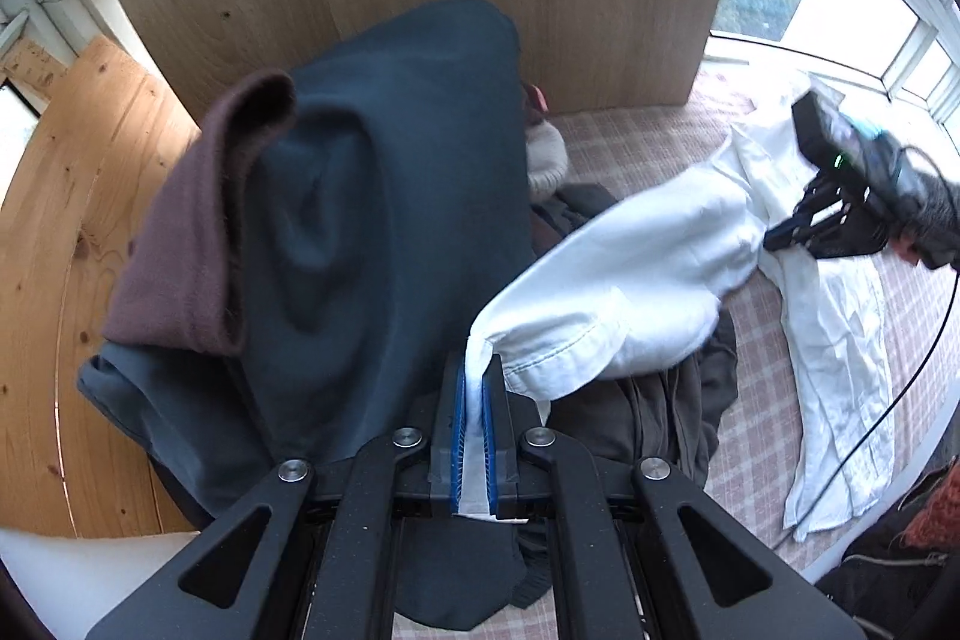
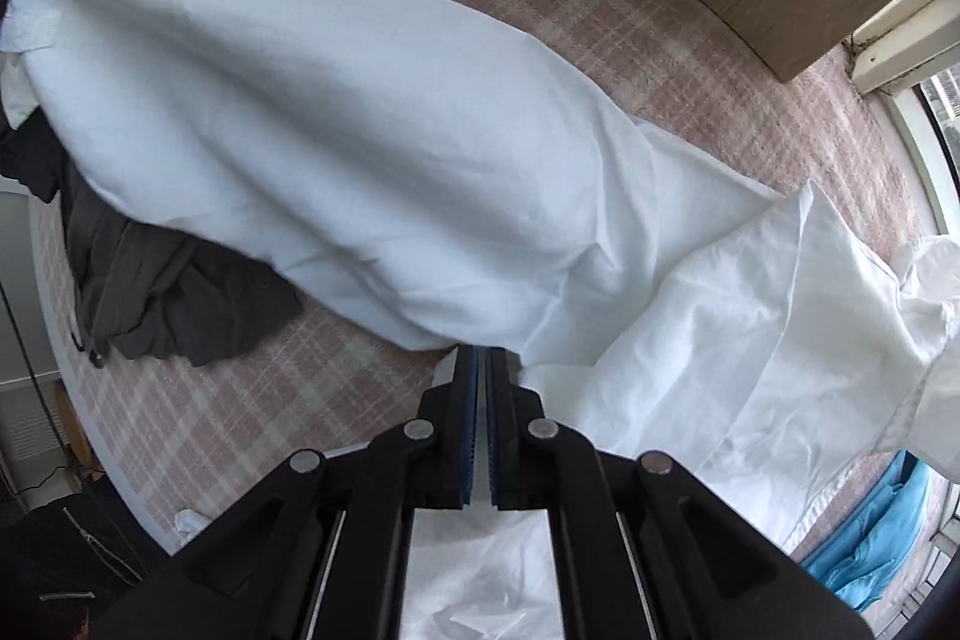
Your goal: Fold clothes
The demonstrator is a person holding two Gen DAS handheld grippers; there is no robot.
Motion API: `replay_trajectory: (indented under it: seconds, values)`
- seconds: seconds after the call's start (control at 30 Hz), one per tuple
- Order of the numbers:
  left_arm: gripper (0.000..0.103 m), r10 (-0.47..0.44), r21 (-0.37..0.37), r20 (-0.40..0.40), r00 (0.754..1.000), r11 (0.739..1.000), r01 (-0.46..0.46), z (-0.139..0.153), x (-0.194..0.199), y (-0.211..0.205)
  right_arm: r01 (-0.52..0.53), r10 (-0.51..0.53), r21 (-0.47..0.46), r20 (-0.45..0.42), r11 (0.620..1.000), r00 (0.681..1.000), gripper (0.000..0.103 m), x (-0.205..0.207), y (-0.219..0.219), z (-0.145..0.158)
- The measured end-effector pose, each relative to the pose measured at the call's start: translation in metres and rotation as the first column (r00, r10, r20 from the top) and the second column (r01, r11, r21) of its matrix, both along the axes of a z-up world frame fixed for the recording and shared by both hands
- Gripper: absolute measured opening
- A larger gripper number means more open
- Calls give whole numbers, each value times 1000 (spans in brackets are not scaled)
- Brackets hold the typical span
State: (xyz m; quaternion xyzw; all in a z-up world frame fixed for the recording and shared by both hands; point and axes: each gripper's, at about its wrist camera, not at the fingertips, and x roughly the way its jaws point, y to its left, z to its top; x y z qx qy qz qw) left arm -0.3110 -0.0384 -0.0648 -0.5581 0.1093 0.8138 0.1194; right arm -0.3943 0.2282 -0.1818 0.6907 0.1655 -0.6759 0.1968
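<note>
Two grippers share one white shirt [image 1: 648, 256] above a bed covered in a pink checked sheet [image 1: 762, 412]. In the left wrist view, from left to right: a maroon garment [image 1: 180, 244] draped over a dark blue one [image 1: 390, 196] fills the left and centre of the frame; the left gripper [image 1: 474, 400], bottom centre, has its blue-padded jaws pressed together on the shirt's cuff; a dark grey garment [image 1: 660, 412] lies crumpled beneath the lifted sleeve; and the right gripper [image 1: 780, 235], held in a hand [image 1: 924, 220] at the right edge, pinches the shirt further along. The sleeve hangs billowed and smooth between the two grips, while the shirt's body trails wrinkled across the sheet at right. In the right wrist view, a blue garment [image 2: 870, 538] lies at lower right.
</note>
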Motion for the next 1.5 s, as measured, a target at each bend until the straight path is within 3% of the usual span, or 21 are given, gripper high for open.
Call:
replay_trajectory:
  seconds: [0.17, 0.3, 0.33, 0.57, 0.67, 0.77, 0.8, 0.87, 1.0, 1.1, 1.2, 1.3, 1.4, 1.5]
  values:
    - [4, 22, 27, -17, 1000, 999, -21, 10, -14, -4, 6, -1, -69, 72, 998, 997, 5, -5, -2, -15]
    - [4, 40, 50, -31, 999, 998, -38, 18, -26, -6, 78, -44, -230, 153, 970, 987, 6, -12, 21, 1]
    - [4, 37, 52, -33, 999, 998, -36, 20, -26, -6, 98, -59, -265, 151, 959, 987, 6, -15, 27, 7]
    - [4, -35, 45, -38, 999, 998, 37, 35, -6, 11, 130, -108, -271, 93, 954, 990, 6, -26, 30, 13]
    - [4, -75, 39, -37, 996, 996, 77, 41, 8, 23, 162, -158, -354, 42, 921, 987, 6, -11, 57, 52]
    - [4, -112, 32, -35, 993, 993, 114, 45, 27, 39, 202, -222, -354, -16, 913, 975, 7, 21, 89, 80]
    - [4, -123, 33, -34, 992, 992, 124, 47, 33, 44, 212, -226, -353, 2, 911, 974, 7, 33, 90, 76]
    - [4, -138, 33, -37, 990, 990, 139, 50, 42, 53, 235, -240, -340, 27, 911, 970, 7, 47, 66, 36]
    - [4, -156, 49, -44, 987, 986, 158, 58, 60, 69, 286, -280, -288, 64, 914, 958, 7, 43, 43, -22]
    - [4, -203, 42, -50, 978, 978, 205, 64, 81, 92, 255, -257, -290, 30, 922, 966, 7, 45, 40, -5]
    - [4, -276, 38, -56, 960, 960, 278, 73, 98, 123, 291, -303, -352, 22, 890, 953, 7, 48, 60, 25]
    - [4, -369, 63, -53, 928, 926, 371, 69, 127, 176, 332, -349, -352, 15, 875, 937, 7, 59, 82, 39]
    - [5, -495, 89, -31, 868, 864, 496, 68, 158, 227, 383, -400, -371, 34, 846, 916, 7, 79, 105, 45]
    - [5, -617, 166, 12, 787, 777, 607, 54, 190, 277, 424, -447, -363, 23, 830, 894, 7, 104, 129, 45]
